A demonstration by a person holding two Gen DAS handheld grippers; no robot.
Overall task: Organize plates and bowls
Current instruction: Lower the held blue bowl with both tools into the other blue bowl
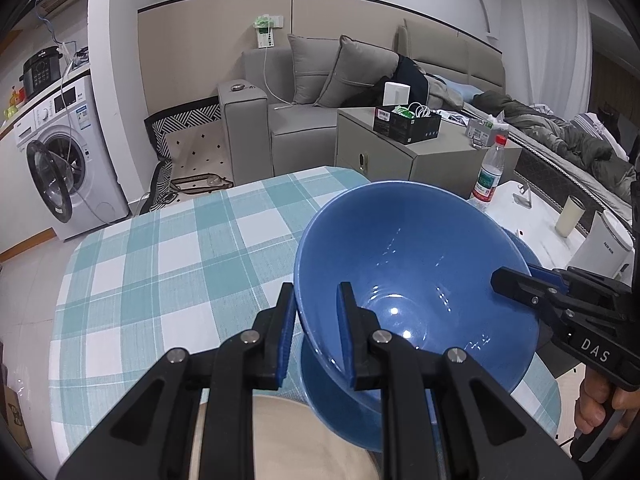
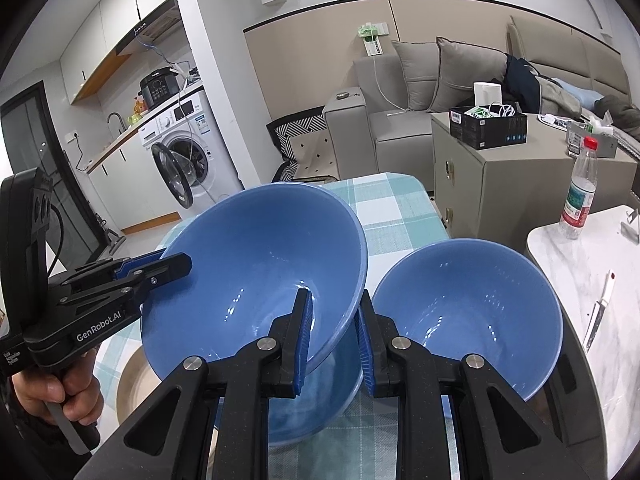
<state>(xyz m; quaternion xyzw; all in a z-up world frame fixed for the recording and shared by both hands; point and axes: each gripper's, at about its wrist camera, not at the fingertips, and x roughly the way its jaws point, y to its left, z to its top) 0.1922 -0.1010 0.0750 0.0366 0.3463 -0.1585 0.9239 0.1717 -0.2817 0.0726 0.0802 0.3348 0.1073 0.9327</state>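
Large blue bowl (image 2: 256,264) lifted above checked tablecloth (image 1: 168,248), tilted, rim clamped on opposite sides by left gripper (image 1: 316,328) and right gripper (image 2: 334,336). Smaller blue bowl (image 2: 468,312) just beside, on the cloth. Beige plate (image 1: 280,440) underneath.

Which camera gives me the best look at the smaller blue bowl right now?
The right wrist view: the smaller blue bowl shows nearly whole, standing beside the large blue bowl. In the left wrist view only a sliver of its rim shows behind the large bowl.
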